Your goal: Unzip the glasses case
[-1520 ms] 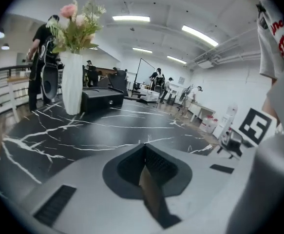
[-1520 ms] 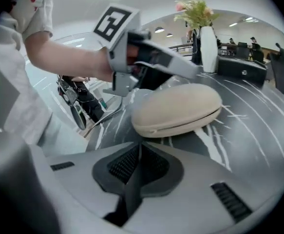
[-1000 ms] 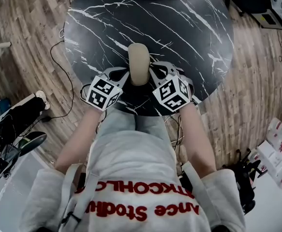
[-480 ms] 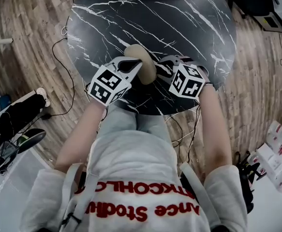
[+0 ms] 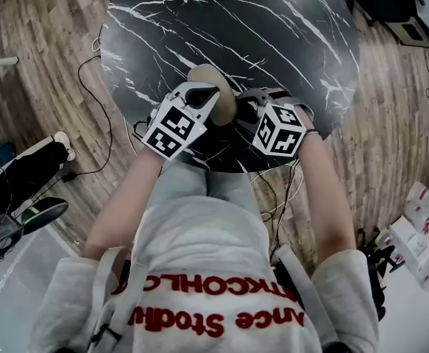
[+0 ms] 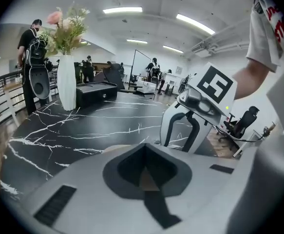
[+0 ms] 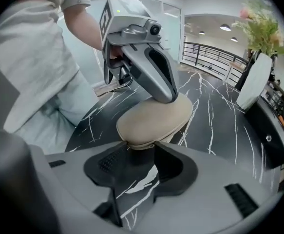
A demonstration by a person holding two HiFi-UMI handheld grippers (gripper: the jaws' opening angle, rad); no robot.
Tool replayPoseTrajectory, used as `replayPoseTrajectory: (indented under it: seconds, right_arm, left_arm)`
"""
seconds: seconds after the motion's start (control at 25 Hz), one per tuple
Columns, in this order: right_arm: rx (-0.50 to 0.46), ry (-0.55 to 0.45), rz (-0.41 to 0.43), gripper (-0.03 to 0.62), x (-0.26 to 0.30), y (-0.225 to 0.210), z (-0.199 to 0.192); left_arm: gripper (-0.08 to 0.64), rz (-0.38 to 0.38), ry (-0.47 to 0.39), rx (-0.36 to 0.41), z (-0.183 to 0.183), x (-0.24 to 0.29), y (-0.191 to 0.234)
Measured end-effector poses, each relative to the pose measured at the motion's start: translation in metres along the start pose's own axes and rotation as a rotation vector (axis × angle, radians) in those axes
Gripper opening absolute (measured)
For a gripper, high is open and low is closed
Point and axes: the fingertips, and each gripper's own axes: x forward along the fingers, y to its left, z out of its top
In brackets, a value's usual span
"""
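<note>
Near the front edge of the round black marble table (image 5: 273, 43), both grippers are gathered around the beige glasses case (image 5: 223, 88). The left gripper (image 5: 205, 95) is closed down on the case: in its own view the dark pads are drawn together into a narrow V with a sliver of beige caught between them, and in the right gripper view one of its grey jaws is seen lying across the top of the case's far end. The right gripper (image 7: 139, 172) is held with its jaws well apart – they have just been opening – and only white-veined marble is seen through the gap. The near, rounded end of the case sits right at the tips of these jaws, not between the pads; whether it touches them cannot be told.

The case is a smooth, oblong shell with rounded ends, and a seam is seen running round its side. It is set obliquely to the table's front edge. Whether the seam has been parted cannot be told.

A second ago the case was lying straight out from the front edge, with a gripper at either side of its near end. Since then it has been swung to a slant, the left gripper has been brought over it, and the right gripper is now off to its right.

Towards the far edge of the table a white vase (image 6: 66, 82) with flowers is stood upright – well apart from the case.
</note>
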Motion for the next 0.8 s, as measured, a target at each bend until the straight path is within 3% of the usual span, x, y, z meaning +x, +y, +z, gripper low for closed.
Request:
replayPoseTrajectory:
  seconds: [0.32, 0.56, 0.8]
  right_arm:
    - [0.027, -0.027, -0.090, 0.159, -0.0013, 0.0029, -0.0020]
    - [0.015, -0.033, -0.095, 0.177, 0.0010, 0.0036, -0.0012]
    - [0.067, -0.069, -0.131, 0.148, 0.0013, 0.0074, -0.0009]
  left_arm:
    - [0.006, 0.016, -0.005, -0.005, -0.0015, 0.0003, -0.0002]
    - [0.006, 0.016, -0.019, -0.029, 0.0006, -0.0002, 0.0002]
    - [0.006, 0.036, -0.027, -0.033, 0.0000, 0.0025, -0.0002]
